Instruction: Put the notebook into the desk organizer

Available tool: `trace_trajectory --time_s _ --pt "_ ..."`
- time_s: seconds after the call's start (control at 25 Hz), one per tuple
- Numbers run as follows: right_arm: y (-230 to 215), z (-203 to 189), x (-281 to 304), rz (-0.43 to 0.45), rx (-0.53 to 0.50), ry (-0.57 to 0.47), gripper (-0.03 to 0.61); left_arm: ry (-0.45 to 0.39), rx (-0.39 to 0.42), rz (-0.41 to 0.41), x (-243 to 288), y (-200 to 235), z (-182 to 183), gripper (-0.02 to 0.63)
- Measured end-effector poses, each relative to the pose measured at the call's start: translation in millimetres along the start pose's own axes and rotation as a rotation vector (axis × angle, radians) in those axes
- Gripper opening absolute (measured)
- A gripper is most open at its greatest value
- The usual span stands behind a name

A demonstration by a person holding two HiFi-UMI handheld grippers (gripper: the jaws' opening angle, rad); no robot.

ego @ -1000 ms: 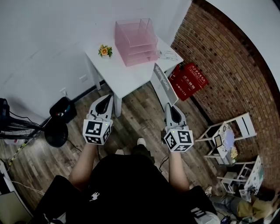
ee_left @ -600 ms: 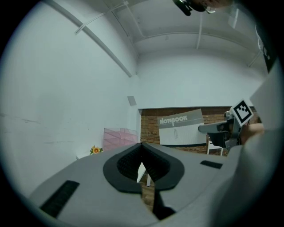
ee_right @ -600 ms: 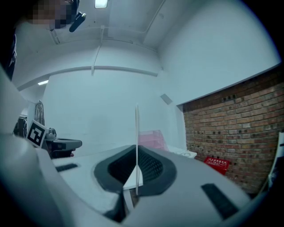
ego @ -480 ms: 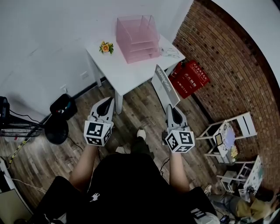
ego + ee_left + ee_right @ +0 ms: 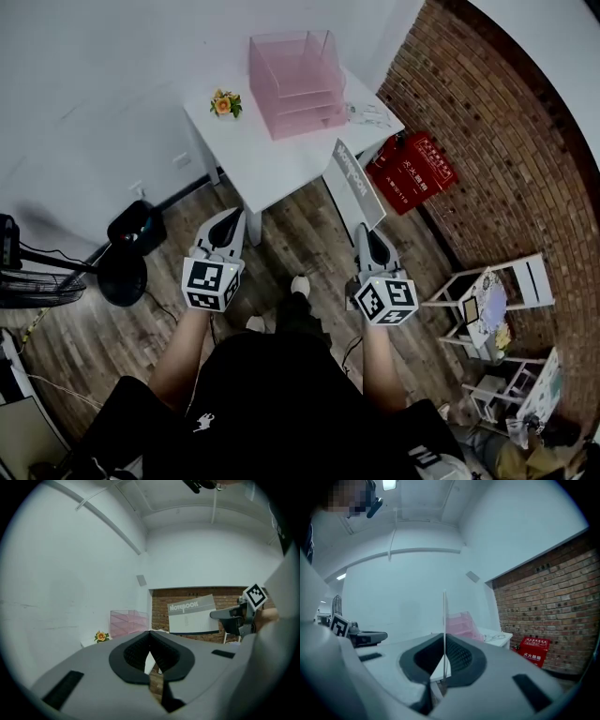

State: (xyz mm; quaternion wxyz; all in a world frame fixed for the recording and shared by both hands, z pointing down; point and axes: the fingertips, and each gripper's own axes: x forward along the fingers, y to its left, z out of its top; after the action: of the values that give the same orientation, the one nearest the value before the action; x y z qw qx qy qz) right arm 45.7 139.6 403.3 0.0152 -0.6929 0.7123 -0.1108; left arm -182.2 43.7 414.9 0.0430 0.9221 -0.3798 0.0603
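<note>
A grey and white notebook (image 5: 353,183) stands upright above the wood floor, just in front of the white table (image 5: 272,164). My right gripper (image 5: 365,234) is shut on its lower edge. The right gripper view shows the notebook edge-on (image 5: 444,620) between the pads. In the left gripper view its printed cover (image 5: 193,613) faces me. The pink clear desk organizer (image 5: 292,82) sits at the back of the table, against the wall. My left gripper (image 5: 227,220) is shut and empty, held level with the right one, to the left of the table's corner.
A small orange flower (image 5: 223,103) stands on the table to the left of the organizer. A red box (image 5: 411,172) leans by the brick wall (image 5: 487,122) to the right. A black fan base (image 5: 120,281) is on the floor at left, and white chairs (image 5: 483,300) stand at right.
The person has stepped slightly forward, one foot moving ahead. The notebook and both grippers keep the same pose and grip.
</note>
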Motion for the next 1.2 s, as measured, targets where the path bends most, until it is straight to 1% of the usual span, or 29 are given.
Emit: trace_trajectory --time_s 0.36,0.68,0.88,1.2 --pt "-52.5 1.7 49.8 0.013 0.018 0.029 0.011 0.023 0.010 0.012 68.8 -0.1 5.7 0.003" --pt "-97.8 -0.5 101.1 0.036 0.028 0.077 0.011 0.041 0.017 0.033 131.1 2.1 13.2 0.003" --pt "-119.1 -11.3 129.9 0.082 0.062 0.124 0.011 0.070 -0.001 0.060 159.8 2.1 8.0 0.003" --pt "-146.3 -22.5 172.5 0.167 0.097 0.174 0.011 0.094 0.013 0.124 198.5 -2.3 5.4 0.003"
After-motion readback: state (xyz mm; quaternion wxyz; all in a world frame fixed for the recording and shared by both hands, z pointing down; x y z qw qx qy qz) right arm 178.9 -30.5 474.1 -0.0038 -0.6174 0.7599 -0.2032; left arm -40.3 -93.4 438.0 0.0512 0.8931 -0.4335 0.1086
